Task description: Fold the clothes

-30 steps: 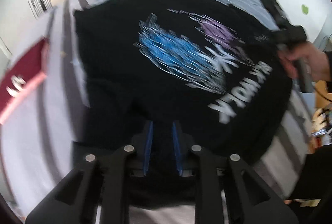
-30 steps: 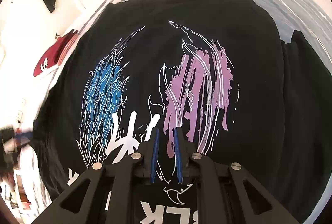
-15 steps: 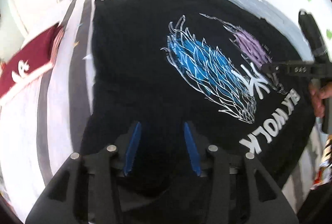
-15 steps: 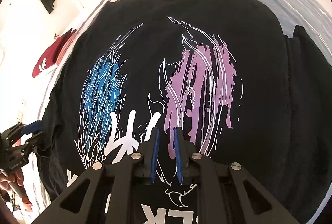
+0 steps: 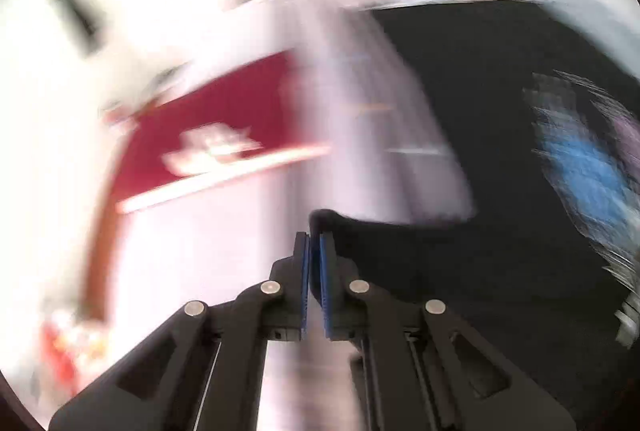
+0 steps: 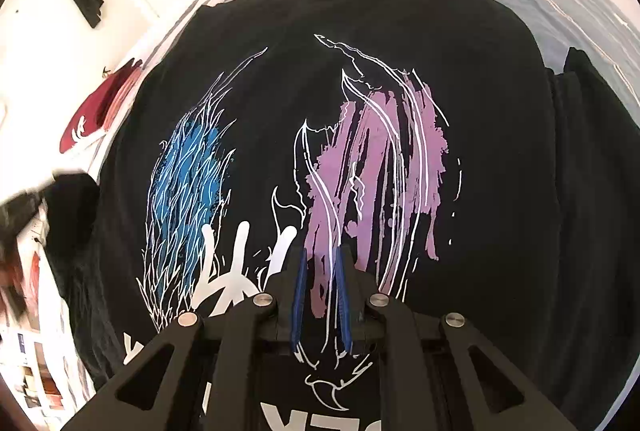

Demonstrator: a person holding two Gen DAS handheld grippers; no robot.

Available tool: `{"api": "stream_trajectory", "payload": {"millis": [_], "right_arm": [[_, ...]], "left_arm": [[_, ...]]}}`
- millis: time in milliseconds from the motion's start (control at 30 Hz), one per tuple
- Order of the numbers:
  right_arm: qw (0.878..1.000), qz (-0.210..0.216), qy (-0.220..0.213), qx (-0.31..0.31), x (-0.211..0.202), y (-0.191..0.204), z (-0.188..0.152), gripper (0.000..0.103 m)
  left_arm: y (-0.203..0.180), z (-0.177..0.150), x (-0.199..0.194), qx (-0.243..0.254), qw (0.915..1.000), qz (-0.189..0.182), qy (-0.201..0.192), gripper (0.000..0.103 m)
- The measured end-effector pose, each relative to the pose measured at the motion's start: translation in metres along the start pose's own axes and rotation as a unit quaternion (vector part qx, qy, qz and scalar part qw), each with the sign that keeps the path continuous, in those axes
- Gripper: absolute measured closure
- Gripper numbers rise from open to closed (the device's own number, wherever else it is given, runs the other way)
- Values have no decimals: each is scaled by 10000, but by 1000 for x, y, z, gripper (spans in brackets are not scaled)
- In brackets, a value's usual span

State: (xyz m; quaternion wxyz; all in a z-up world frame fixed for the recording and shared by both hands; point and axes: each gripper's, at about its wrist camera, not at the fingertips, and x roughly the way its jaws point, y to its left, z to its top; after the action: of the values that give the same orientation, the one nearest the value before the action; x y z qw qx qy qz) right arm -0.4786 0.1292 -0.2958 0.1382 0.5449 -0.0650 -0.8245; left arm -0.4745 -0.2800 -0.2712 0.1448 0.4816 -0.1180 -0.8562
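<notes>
A black T-shirt [image 6: 360,31] with a blue and purple print lies spread flat on the striped bed. My left gripper [image 5: 314,245] is shut on the edge of the shirt's black sleeve [image 5: 400,243], and the whole left wrist view is motion-blurred. In the right wrist view that sleeve [image 6: 72,207] is raised at the shirt's left side. My right gripper [image 6: 320,263] hovers over the purple part of the print. Its jaws stand a narrow gap apart, and only the flat print shows between them.
A folded dark red garment [image 5: 224,127] lies on the bed left of the shirt, also visible as the red garment [image 6: 100,111] in the right wrist view. Another dark piece of clothing [image 6: 588,103] sits at the shirt's right edge. A wall and door stand beyond the bed.
My left gripper was open over the shirt's lower left half a second ago. It has swung left and shut on the sleeve edge. The right gripper has stayed in place.
</notes>
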Motion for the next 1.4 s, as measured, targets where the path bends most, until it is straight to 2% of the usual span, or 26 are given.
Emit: {"api": "stream_trajectory", "payload": {"millis": [33, 100, 167, 233, 300, 367, 400, 500, 633, 1100, 1133, 1167, 1233, 1267, 1300, 1400], "right_arm": [[10000, 1, -1, 5, 0, 0, 0, 90], [10000, 4, 2, 10, 1, -1, 1, 90], [10000, 9, 9, 11, 1, 0, 0, 90], [10000, 41, -1, 11, 1, 1, 1, 90], [10000, 66, 0, -5, 1, 2, 1, 90], [10000, 89, 16, -31, 1, 4, 1, 90], [9999, 101, 23, -45, 1, 5, 1, 90], [9998, 134, 44, -102, 0, 8, -1, 90], [9997, 156, 95, -150, 0, 8, -4, 90], [9994, 189, 179, -234, 6, 16, -5, 90], [9994, 195, 181, -236, 6, 16, -5, 90], [9994, 200, 183, -237, 7, 17, -5, 90], [9993, 200, 194, -240, 8, 18, -5, 90], [9993, 200, 198, -242, 8, 18, -5, 90], [9993, 200, 203, -244, 8, 18, -5, 90], [9992, 189, 216, -266, 9, 18, -4, 90]], "left_arm": [[26, 8, 12, -208, 9989, 407, 107, 99], [70, 8, 32, -529, 9941, 841, 447, 99], [98, -3, 32, -1033, 9907, 641, 606, 99], [113, -19, 30, -1494, 9857, 284, 725, 92], [113, -41, 26, -1893, 9784, -225, 804, 64], [113, -63, 22, -2283, 9668, -734, 879, 53], [113, -74, 20, -2475, 9595, -988, 915, 53], [108, -107, 15, -2992, 9422, -1142, 986, 53], [102, -138, 16, -3304, 9287, -1234, 1146, 53], [42, -108, 22, -2525, 9484, -1627, 1011, 55], [38, -106, 23, -2468, 9496, -1655, 1001, 57], [36, -105, 22, -2399, 9511, -1681, 980, 64], [34, -103, 19, -2254, 9548, -1696, 932, 81], [34, -101, 16, -2224, 9557, -1693, 920, 95], [35, -100, 13, -2193, 9566, -1689, 908, 99], [49, -105, -3, -2334, 9558, -1583, 835, 101]]}}
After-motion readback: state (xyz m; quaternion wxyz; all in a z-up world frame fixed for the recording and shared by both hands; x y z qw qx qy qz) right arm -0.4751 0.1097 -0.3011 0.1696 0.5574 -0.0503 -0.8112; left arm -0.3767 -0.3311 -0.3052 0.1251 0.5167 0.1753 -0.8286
